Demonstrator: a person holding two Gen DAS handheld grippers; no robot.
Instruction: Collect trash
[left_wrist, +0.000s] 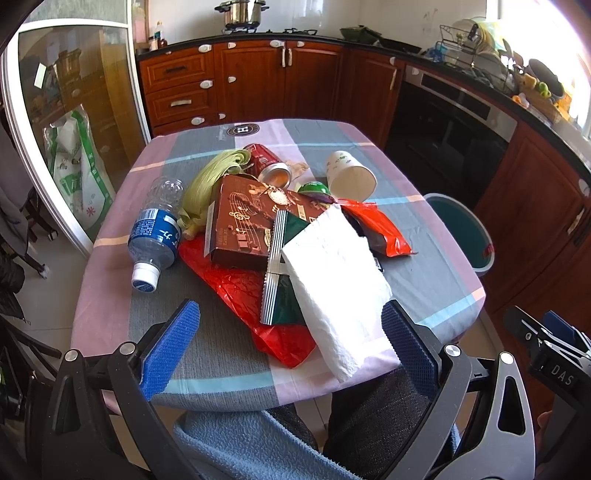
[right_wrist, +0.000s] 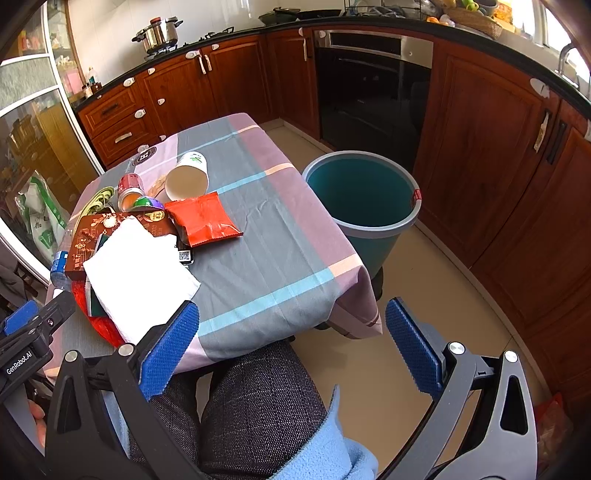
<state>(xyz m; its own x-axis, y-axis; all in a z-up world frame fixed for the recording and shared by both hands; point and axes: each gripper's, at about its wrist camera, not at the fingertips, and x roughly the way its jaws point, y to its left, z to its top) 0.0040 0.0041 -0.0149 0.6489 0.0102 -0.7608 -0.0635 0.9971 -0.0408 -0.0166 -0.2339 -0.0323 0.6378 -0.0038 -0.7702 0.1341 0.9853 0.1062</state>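
Note:
A pile of trash lies on the checked tablecloth (left_wrist: 229, 354): a white paper towel (left_wrist: 336, 288), a brown chocolate box (left_wrist: 243, 225), a red plastic bag (left_wrist: 240, 288), a red snack packet (left_wrist: 380, 229), a clear water bottle (left_wrist: 157, 229), a red can (left_wrist: 266, 162), a paper cup (left_wrist: 349, 173) and green strips (left_wrist: 210, 177). A teal bin (right_wrist: 360, 199) stands on the floor right of the table. My left gripper (left_wrist: 291, 347) is open and empty at the table's near edge, by the paper towel. My right gripper (right_wrist: 291, 347) is open and empty, held over the near right corner.
Wooden kitchen cabinets (right_wrist: 491, 147) and a black oven (right_wrist: 369, 96) ring the table. A glass sliding door (left_wrist: 74, 122) is on the left. The person's knees (right_wrist: 255, 402) are below the table's near edge. A pot (left_wrist: 242, 11) sits on the stove.

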